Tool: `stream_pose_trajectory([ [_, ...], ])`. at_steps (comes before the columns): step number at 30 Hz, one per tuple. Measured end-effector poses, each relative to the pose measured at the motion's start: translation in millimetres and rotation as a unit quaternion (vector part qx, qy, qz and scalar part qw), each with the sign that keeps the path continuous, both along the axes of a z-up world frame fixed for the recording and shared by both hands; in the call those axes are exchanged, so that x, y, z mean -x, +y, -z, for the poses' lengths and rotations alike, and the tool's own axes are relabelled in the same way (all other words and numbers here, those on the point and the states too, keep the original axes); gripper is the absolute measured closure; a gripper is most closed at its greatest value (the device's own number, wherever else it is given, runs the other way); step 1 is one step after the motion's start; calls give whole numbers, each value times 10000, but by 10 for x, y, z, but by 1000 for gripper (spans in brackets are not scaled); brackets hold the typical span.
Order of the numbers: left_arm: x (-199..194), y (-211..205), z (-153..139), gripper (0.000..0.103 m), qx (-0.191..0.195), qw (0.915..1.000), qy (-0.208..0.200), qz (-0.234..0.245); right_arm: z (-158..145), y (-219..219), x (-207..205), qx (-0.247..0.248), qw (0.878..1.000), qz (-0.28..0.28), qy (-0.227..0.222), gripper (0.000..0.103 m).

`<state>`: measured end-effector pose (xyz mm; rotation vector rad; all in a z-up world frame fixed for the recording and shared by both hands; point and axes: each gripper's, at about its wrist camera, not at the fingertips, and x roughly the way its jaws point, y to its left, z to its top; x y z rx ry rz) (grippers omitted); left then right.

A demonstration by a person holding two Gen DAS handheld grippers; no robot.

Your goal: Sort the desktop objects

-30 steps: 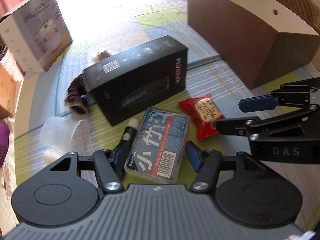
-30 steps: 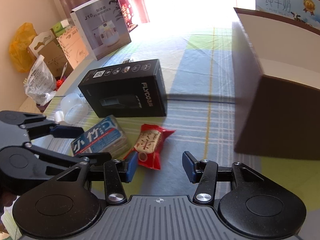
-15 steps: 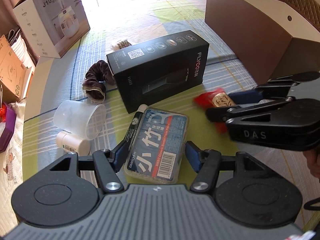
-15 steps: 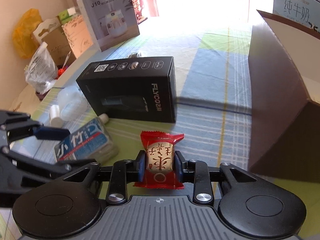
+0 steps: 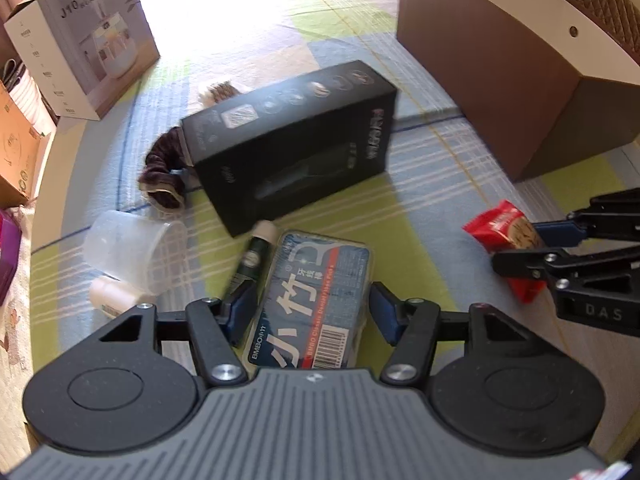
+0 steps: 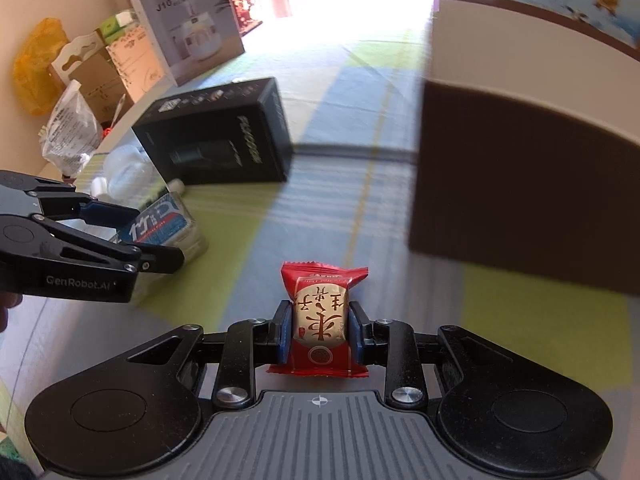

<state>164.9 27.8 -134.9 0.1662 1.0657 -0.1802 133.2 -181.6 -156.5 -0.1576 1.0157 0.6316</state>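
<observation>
My right gripper [image 6: 319,330] is shut on a red snack packet [image 6: 320,316] and holds it above the cloth, left of the big brown box [image 6: 520,184]. The packet also shows in the left wrist view [image 5: 508,240], in the right gripper [image 5: 532,248]. My left gripper [image 5: 312,312] is open, its fingers on either side of a blue floss-pick box [image 5: 316,300] that lies on the table. A green marker [image 5: 250,260] lies beside that box. A black FLYCO box [image 5: 292,148] lies behind them.
A clear plastic cup [image 5: 128,248] on its side and a small white bottle [image 5: 112,294] lie at the left. A dark scrunchie [image 5: 164,176] lies by the black box. A white humidifier carton [image 5: 80,44] stands at the far left. The brown box [image 5: 512,80] stands at the right.
My right gripper closed on the red snack packet, lifted it and carried it to the right toward the brown box. My left gripper stays open around the floss-pick box.
</observation>
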Motion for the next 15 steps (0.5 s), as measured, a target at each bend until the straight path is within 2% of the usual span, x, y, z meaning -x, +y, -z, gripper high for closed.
stream_pose_trajectory([
  [3, 104, -142, -6, 47, 77, 9998, 94, 136, -24, -168, 103, 111, 9999, 82, -4, 77],
  [7, 265, -331, -23, 47, 374, 9988, 235, 222, -51, -356, 225, 182, 9996, 206, 26, 77],
  [12, 354, -578, 2, 47, 242, 9983, 309, 426, -55, -464, 295, 159, 9995, 285, 0, 76],
  [15, 336, -635, 34, 46, 143, 9986, 357, 363, -56, -478, 304, 125, 9995, 282, -31, 56],
])
